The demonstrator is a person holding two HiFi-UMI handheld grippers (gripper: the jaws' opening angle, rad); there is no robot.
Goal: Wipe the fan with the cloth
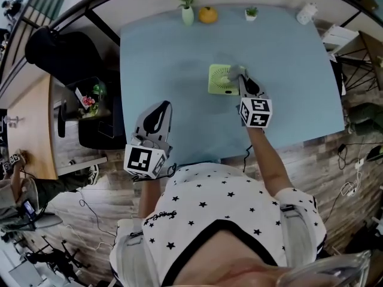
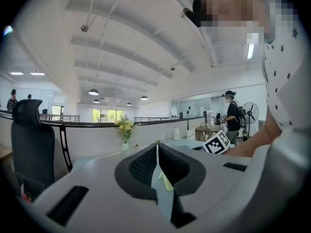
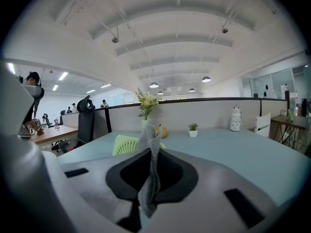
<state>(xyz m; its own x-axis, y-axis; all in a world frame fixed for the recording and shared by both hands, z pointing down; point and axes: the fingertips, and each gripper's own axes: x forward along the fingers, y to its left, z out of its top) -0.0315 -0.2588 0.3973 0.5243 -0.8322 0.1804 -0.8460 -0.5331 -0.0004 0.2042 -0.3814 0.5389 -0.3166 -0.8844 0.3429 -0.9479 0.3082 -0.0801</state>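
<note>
A small light-green fan (image 1: 219,81) stands on the light blue table (image 1: 161,58), past its middle. My right gripper (image 1: 239,77) is at the fan's right side, shut on a grey cloth (image 1: 234,71) that lies against the fan's top right corner. In the right gripper view the cloth (image 3: 148,136) sticks up between the jaws, with the fan (image 3: 124,144) just behind and to the left. My left gripper (image 1: 160,106) hovers over the table's near left part, well apart from the fan. Its jaws meet at the tips and hold nothing (image 2: 157,146).
Along the table's far edge stand a vase of flowers (image 1: 188,9), an orange fruit (image 1: 207,15), a tiny potted plant (image 1: 251,13) and a white jar (image 1: 306,13). A black office chair (image 1: 60,52) stands left of the table. People are at desks in the background.
</note>
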